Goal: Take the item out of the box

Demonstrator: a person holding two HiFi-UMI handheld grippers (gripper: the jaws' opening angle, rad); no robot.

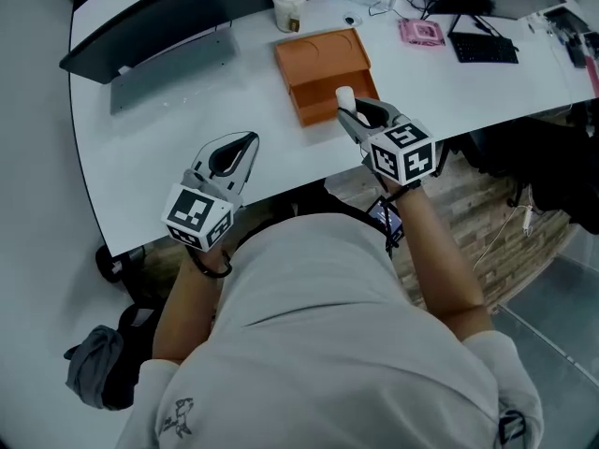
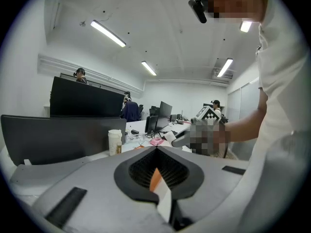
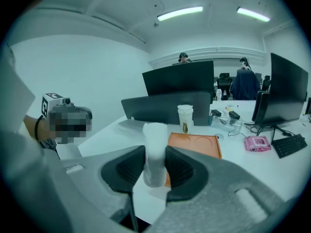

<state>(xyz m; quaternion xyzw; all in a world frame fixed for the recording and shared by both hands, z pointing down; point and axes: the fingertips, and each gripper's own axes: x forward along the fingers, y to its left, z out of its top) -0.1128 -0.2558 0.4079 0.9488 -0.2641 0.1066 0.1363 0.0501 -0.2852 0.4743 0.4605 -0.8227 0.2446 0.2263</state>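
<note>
- Right gripper view shows my right gripper [image 3: 155,152] clamped on the white, upright cylindrical item [image 3: 154,137], one pad pressing each side. Where does it sit against the open orange box [image 3: 195,144]?
- Head view puts the item at the box's near edge, over the deeper near compartment. I can't tell whether its lower end has cleared the wall.
- Then I'd lift straight up before pulling toward me, so the bottom doesn't catch the rim and drag the box across the white table [image 1: 168,138].
- Agreed. Much of the cylinder stands above the pads, so go slowly. A tall piece could tip in the grip.
- And my left gripper [image 1: 249,142]?
- Left of the box, well apart from it, jaws together on nothing. The left gripper view agrees.
- If the box shifts, I could bring that one over to steady the box's left wall. Otherwise I'd leave it there and set the item on bare table on the near side of the box.
</note>
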